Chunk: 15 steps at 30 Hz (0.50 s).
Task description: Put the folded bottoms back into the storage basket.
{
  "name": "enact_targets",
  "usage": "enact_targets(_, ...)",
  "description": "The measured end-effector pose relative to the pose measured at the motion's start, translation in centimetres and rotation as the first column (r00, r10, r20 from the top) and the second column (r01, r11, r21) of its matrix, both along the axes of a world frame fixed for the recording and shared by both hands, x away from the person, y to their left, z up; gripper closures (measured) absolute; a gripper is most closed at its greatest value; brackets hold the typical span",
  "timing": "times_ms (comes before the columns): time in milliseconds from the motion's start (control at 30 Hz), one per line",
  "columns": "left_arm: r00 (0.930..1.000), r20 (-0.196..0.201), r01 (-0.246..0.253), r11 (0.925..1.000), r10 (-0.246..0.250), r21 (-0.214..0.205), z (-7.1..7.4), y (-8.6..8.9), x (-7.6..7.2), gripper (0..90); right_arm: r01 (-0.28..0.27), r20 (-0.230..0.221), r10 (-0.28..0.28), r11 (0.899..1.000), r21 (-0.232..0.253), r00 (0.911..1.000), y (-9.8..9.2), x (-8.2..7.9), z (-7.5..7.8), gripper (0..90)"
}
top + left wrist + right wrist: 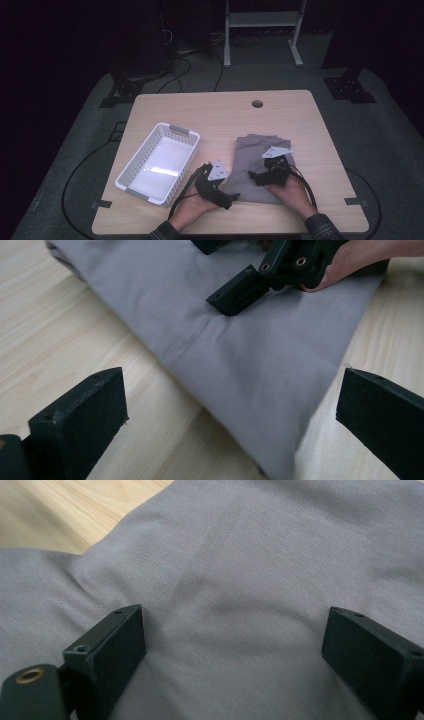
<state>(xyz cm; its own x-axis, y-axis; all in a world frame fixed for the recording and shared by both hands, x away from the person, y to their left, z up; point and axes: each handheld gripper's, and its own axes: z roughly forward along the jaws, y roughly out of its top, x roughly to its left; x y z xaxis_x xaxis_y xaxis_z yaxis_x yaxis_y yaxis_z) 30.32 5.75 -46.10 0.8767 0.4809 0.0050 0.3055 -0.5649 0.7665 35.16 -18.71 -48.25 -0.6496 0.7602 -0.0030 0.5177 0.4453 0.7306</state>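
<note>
You are holding the left gripper (231, 198) low at the near edge of the wooden table (220, 112), with its jaws spread wide and gripping nothing. In the left gripper view those jaws are straddling the near corner of the folded grey cloth (240, 360), one jaw over bare wood and the other just past the cloth's edge; I cannot tell whether they are touching the tabletop. Your left hand (192, 210) is coming in from the bottom of the high view, wrapped around the gripper's handle, with its black cable (181, 196) looping beside it.

Just to the right, your right hand (292, 192) is holding the right gripper (256, 177) over the cloth. Its jaws are also standing wide apart, pinching nothing, and in the right gripper view the grey fabric is lying rumpled between and beyond them. In the left gripper view one of its jaws is resting on or just above the cloth's surface.

The cloth is lying folded on the right half of the table, between your two grippers and the table's middle. Left of it, well apart, the white plastic basket (131, 165) is sitting at an angle. Farther off, a round cable hole (257, 104) is showing near the table's far edge.
</note>
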Motion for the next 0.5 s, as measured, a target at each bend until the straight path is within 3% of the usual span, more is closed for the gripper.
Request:
enact_targets(267, 0.9992, -0.033, 0.024, 0.9987, -0.022, 0.045, -1.4, -0.5, 0.1, 0.0, -0.019, 0.001, 0.019, 1.0, 0.0, 0.9998, 1.6, -0.1, 0.0, 9.1)
enact_targets(500, 0.9983, -0.022, 0.055, 0.9962, -0.053, 0.067, -1.9, -1.3, 0.1, 0.0, -0.018, 0.0, 0.018, 1.0, 0.001, 0.9998, 1.6, -0.2, 0.0, 9.1)
